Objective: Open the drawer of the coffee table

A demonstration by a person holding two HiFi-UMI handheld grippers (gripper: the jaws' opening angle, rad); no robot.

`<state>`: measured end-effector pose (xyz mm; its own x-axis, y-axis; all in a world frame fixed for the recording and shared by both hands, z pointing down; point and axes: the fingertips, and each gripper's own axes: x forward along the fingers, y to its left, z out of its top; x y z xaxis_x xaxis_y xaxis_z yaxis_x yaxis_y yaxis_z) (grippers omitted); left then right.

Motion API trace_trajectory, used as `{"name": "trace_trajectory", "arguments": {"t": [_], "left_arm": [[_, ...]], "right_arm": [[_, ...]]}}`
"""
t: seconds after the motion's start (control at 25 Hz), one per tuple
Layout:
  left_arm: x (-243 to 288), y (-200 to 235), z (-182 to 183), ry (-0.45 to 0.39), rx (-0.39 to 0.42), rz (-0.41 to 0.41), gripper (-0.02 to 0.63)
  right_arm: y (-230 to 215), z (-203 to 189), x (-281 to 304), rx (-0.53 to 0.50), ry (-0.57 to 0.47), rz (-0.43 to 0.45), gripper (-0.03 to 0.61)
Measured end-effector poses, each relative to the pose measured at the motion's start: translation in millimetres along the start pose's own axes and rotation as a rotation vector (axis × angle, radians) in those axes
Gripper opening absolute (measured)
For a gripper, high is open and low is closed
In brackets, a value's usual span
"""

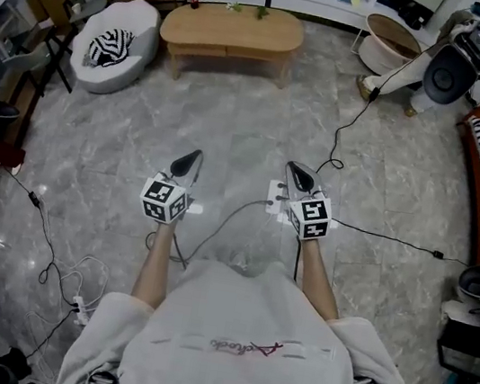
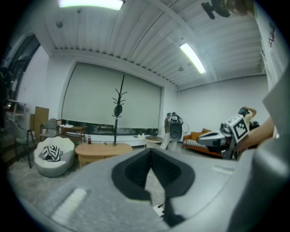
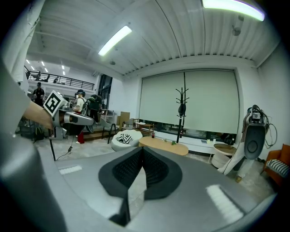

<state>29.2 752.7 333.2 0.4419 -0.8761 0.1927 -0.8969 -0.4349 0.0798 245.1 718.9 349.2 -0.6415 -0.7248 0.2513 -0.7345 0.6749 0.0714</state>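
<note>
Both my tongs, left gripper and right gripper, are pinched closed with nothing in them. The coffee table sits well ahead across the floor.

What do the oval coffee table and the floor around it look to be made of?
Oval light-brown coffee table: looks like wood or veneer, low-sheen even tan; grain too small to tell. Grey floor: probably polished stone or marble-look tile, judging by veining, joint lines and sheen.

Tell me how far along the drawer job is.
Done: nothing; the coffee table stands far across the floor, nothing visibly pulled out of it. In hand: left tongs and right tongs, both shut, empty. Left: approach, grip the drawer, pull.
</note>
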Motion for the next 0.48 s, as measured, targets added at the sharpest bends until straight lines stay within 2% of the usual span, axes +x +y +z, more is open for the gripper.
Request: {"name": "trace_trajectory", "arguments": {"t": [0.48], "left_arm": [[32,-26,5,0.021,0.034,-0.008,-0.004]], "right_arm": [[-34,-15,-9,0.018,-0.004,0.006,0.003]]}}
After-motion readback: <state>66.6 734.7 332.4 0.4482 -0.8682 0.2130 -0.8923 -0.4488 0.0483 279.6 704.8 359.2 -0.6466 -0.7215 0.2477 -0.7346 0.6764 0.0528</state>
